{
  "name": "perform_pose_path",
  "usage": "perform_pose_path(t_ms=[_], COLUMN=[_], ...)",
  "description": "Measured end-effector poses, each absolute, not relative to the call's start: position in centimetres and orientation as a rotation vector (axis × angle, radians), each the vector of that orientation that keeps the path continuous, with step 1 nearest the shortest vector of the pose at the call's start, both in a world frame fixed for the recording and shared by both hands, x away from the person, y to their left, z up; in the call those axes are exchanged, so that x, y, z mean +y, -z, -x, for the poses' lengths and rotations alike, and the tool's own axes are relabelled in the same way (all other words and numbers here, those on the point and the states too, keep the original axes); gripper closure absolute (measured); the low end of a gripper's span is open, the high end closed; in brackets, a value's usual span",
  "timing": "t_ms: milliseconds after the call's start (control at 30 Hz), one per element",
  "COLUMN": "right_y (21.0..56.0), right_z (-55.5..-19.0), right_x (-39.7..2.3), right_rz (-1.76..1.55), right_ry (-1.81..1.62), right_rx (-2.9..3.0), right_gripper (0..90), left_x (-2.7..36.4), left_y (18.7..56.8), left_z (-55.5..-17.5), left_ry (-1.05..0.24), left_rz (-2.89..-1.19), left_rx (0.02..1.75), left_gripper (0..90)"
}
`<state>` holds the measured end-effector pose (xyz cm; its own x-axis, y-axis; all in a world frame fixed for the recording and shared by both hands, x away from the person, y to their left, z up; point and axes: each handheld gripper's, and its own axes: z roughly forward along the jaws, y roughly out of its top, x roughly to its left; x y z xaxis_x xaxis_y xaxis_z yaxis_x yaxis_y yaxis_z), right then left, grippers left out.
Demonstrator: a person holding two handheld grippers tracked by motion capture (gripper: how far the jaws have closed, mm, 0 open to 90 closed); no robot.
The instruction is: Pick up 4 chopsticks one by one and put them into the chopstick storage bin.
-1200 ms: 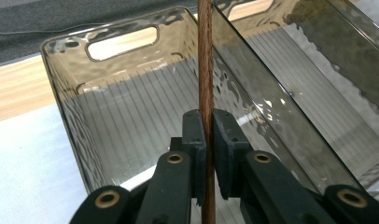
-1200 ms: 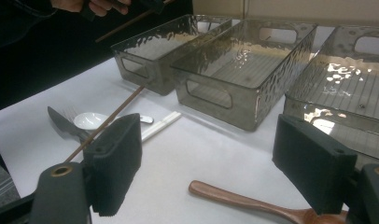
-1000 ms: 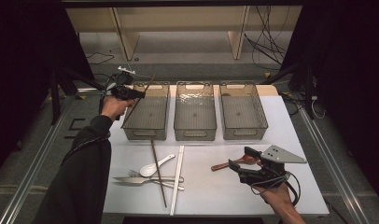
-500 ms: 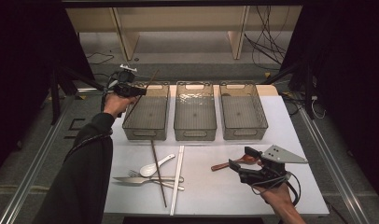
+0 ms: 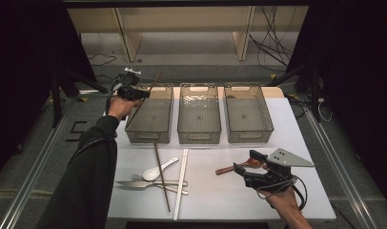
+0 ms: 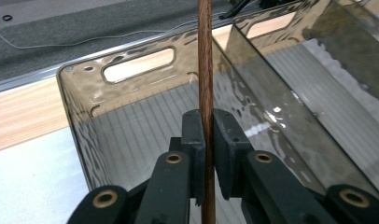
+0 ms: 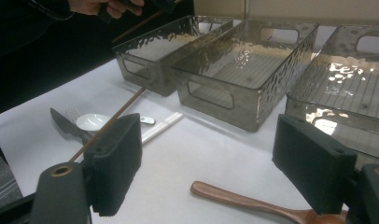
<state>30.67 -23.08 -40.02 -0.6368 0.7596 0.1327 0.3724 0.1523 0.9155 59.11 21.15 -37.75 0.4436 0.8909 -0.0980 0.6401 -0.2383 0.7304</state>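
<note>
Bins [image 5: 199, 114], three smoky clear ones, sit unfilled; over the leftmost, the left gripper [image 5: 143, 94] pinches a brown chopstick [image 6: 206, 70]; the right gripper's [image 7: 206, 163] jaws stand spread.

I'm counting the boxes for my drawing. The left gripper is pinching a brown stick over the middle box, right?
Not quite. The left gripper is pinching the brown stick, but over the left box, not the middle one. The high view shows it.
</note>
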Motion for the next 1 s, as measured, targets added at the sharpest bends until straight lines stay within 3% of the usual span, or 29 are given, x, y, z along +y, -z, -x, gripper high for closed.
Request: perform_pose_path(t_ms=[67,167,400,633,1000], right_y=[40.0,40.0,40.0,40.0,40.0], right_z=[-30.7,-30.7,-30.7,-30.7,-30.7], right_x=[-23.1,-23.1,-23.1,-23.1,-23.1], right_rz=[-1.081,-1.083,-1.087,-1.086,-1.091], right_ry=[-1.479,-1.482,-1.480,-1.475,-1.465], right_rx=[2.079,2.075,2.075,2.078,2.078], right_gripper=[24.8,24.8,24.7,24.6,24.6], left_x=[21.1,21.0,20.6,20.4,20.7], left_y=[38.1,38.1,37.0,35.8,36.3], left_z=[-59.1,-58.9,-57.5,-53.7,-46.8], left_ry=[-0.454,-0.435,-0.394,-0.345,-0.305], left_rz=[-1.985,-1.974,-1.978,-1.993,-1.989], left_rx=[1.282,1.288,1.345,1.385,1.357], left_gripper=[81.9,63.6,43.5,32.3,27.0])
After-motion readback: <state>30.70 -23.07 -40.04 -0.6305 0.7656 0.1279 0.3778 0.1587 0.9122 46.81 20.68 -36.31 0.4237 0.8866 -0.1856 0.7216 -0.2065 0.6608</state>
